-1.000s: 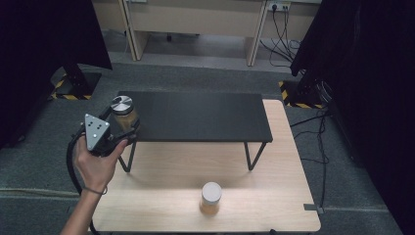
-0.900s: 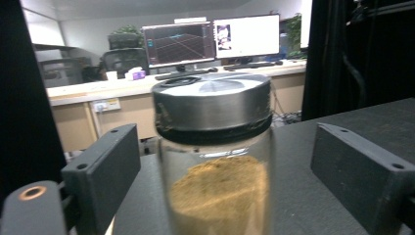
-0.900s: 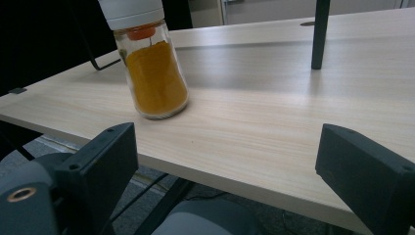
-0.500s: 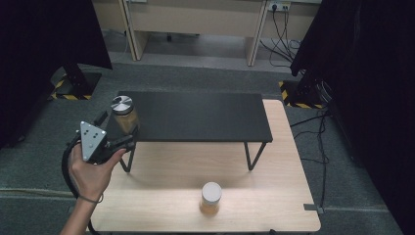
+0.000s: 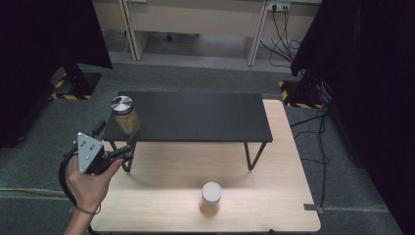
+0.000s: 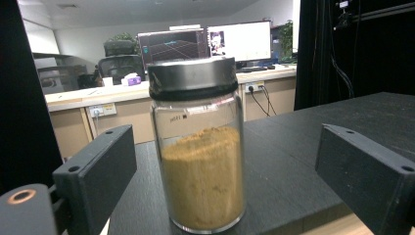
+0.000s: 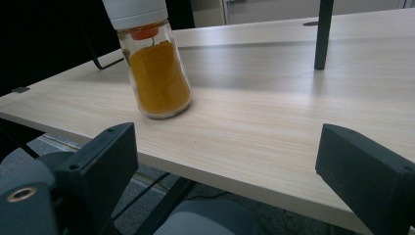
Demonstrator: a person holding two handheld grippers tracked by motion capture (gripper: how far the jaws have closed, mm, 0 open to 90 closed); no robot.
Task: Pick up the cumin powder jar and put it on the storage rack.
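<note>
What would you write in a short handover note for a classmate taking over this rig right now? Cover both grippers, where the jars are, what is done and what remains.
Left gripper: open, jaws apart, just short of the metal-lidded jar, not touching it.
Right gripper: open, holding nothing, low at the table edge, facing the white-capped jar.
Metal-lidded jar: upright on the left end of the black shelf, part-filled with tan powder.
White-capped jar: upright on the wooden table, near its front edge, with orange powder.
Done: one jar appears placed on the shelf.
Left: probably lifting the white-capped jar onto the shelf too.
</note>
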